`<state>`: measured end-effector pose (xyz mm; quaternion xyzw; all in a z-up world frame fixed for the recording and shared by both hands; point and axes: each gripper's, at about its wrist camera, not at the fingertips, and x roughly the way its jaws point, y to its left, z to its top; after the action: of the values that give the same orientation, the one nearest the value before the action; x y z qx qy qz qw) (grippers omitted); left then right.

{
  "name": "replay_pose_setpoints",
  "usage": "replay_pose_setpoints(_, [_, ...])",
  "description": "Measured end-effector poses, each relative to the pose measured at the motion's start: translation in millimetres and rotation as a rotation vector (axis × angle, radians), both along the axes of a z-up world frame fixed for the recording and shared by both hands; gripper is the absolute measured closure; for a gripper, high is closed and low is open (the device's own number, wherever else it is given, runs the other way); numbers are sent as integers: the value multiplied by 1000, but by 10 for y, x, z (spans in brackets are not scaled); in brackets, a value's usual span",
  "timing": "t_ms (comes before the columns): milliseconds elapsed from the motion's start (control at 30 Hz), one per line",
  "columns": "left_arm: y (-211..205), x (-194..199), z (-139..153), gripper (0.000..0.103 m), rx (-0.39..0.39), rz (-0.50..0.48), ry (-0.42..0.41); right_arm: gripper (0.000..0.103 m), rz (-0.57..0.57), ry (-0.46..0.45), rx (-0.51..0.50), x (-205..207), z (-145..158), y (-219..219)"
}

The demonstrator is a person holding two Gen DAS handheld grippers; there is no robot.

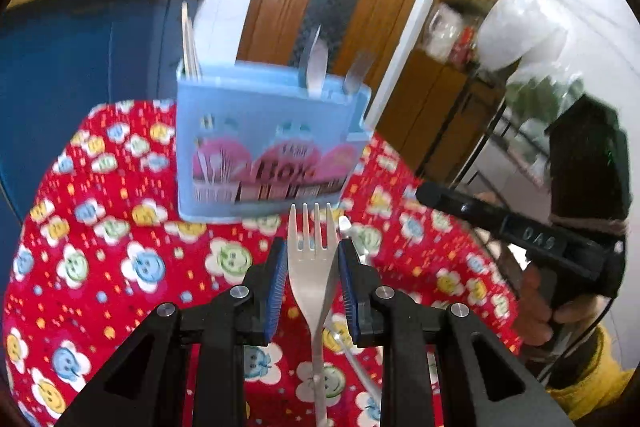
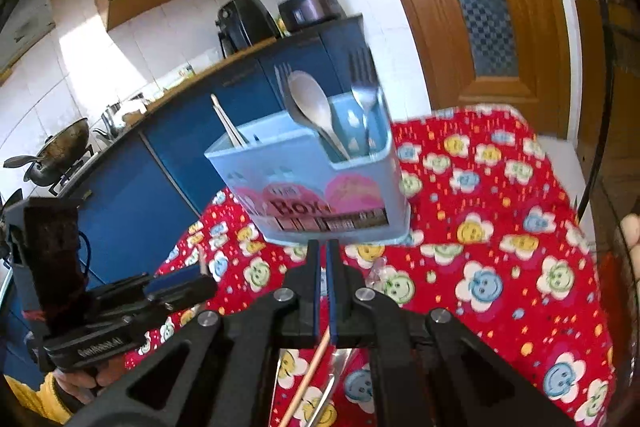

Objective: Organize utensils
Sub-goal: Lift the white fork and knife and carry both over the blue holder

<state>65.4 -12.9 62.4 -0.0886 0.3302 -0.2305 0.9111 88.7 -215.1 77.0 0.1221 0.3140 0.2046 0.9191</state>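
A silver fork stands tines-up between the blue pads of my left gripper, which is shut on its head above the table. Just beyond it sits the light-blue utensil box, which holds chopsticks on the left and metal handles on the right. My right gripper is shut on a wooden chopstick that trails out below the pads, in front of the same box, with spoons and forks inside. From the side, the right gripper appears right of the fork, and the left gripper at lower left.
A red flower-print cloth covers the table, and another metal utensil lies on it under the fork. Blue cabinets, a wok on a stove and a wooden door stand behind. A shelf with bags is at the right.
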Motion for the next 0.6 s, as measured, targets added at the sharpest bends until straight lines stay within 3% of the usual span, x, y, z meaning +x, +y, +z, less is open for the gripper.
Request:
replay_pose_setpoints(167, [116,-53,150,77,-35,4,-52,99,5,10,-79,3,40,96])
replay_pose_setpoints(300, [155,-62,198,77,-44,21,-54,98,-15,105,-57,126,-133,38])
replay_pose_setpoints(433, [207,-49,182,77,-45,38,-46,87,-16,208,-16,261,-368,-35])
replay_pose_setpoints(600, [233,-46,188,77,-34,53,-49,87,-25,276,-36,357,-566,-26])
